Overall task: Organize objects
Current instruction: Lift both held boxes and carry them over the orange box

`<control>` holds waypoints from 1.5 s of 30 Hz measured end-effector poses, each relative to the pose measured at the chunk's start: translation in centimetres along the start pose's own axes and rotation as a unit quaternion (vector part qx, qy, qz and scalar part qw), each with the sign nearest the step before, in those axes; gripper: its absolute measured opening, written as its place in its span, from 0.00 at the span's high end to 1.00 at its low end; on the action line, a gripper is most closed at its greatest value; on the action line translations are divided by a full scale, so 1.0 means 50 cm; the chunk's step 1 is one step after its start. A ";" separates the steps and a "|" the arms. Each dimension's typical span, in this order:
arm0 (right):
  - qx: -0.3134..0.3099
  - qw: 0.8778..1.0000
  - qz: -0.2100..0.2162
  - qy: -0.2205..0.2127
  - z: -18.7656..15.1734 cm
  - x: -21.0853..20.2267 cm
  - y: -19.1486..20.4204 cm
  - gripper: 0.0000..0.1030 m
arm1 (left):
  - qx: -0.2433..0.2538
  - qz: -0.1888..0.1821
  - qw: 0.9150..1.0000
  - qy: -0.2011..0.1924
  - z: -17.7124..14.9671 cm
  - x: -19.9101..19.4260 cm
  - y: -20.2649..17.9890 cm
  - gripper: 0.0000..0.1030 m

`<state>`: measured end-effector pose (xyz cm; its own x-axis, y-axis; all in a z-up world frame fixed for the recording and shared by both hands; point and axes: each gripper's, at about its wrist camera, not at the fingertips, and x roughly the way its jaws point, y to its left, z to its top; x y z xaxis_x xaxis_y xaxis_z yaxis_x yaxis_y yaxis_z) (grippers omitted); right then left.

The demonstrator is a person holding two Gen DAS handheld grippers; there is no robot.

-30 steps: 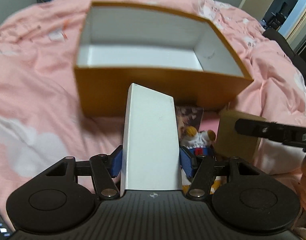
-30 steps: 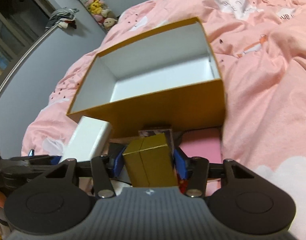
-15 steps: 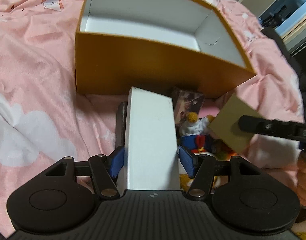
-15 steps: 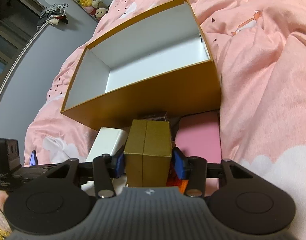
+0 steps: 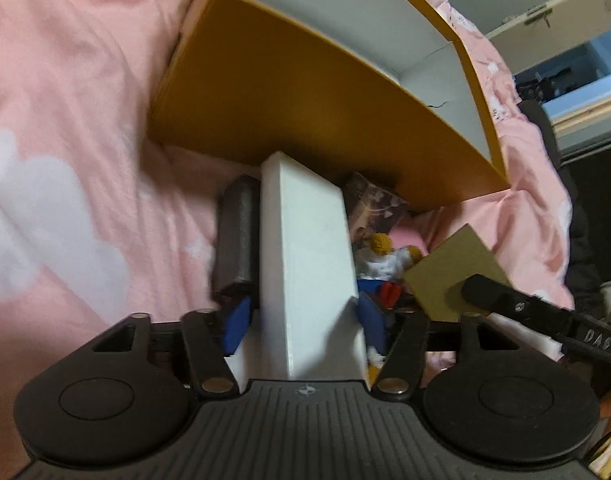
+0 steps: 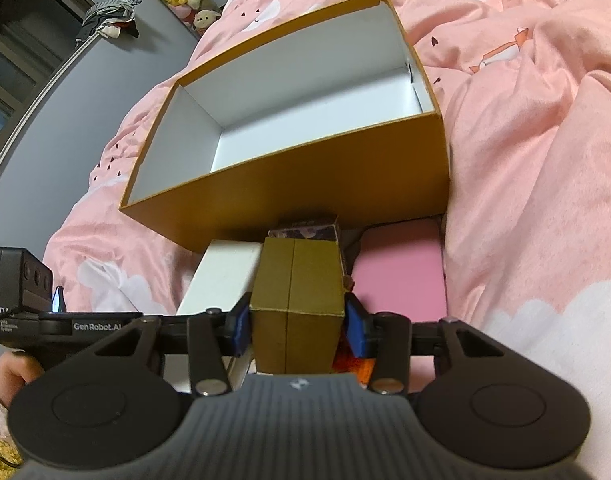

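Pinched between the blue pads of the left gripper (image 5: 303,320): a long, plain white box (image 5: 309,264), smooth and unmarked, with sharp edges, its far end down among the clutter in front of a big open orange box (image 6: 305,184). Jaws closing at that moment, the white box between them and a pad at each long side. Clamped squarely in the right gripper (image 6: 295,320), just beside the white box: a dull gold-brown carton (image 6: 295,292), shorter and squarer, with a straight seam running down the middle of its upper face, blue pads pressed against both sides. Just beyond both, the orange box, white inside, nothing visible in it, resting on a pink bedcover (image 6: 525,200) printed with white clouds. Crowded between the grippers and its near wall: a dark cylinder (image 5: 235,236) lying left of the white box, a small box with a dark floral pattern (image 5: 373,204), a soft doll (image 5: 381,256) in white, blue and red with orange hair, and a flat pink case (image 6: 401,280) on the right. At the lower left edge of the right wrist view, part of a hand (image 6: 15,372) on the left gripper's handle.
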<state>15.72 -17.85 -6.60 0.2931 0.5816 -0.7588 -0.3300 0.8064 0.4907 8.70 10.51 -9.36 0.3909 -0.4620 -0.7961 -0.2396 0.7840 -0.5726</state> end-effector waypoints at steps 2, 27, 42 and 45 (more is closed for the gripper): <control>-0.002 1.000 -0.003 -0.002 -0.002 -0.003 0.003 0.53 | 0.004 0.001 1.000 -0.008 -0.006 0.003 -0.011 0.48; -0.017 1.000 -0.015 -0.010 -0.023 -0.032 0.019 0.54 | 0.214 0.122 0.969 -0.035 -0.066 -0.056 -0.156 0.37; -0.020 0.999 -0.026 0.005 -0.033 -0.035 0.019 0.54 | 0.211 0.146 0.966 -0.029 -0.021 -0.046 -0.156 0.27; -0.027 0.999 -0.030 0.008 -0.031 -0.029 0.023 0.53 | 0.224 0.172 0.959 -0.021 -0.027 -0.023 -0.164 0.22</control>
<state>13.51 -17.92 -5.61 0.3002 0.5295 -0.7934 -0.3604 0.8331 0.4197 9.01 4.06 -4.04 0.3946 -0.1353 -0.9088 0.0422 0.9907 -0.1292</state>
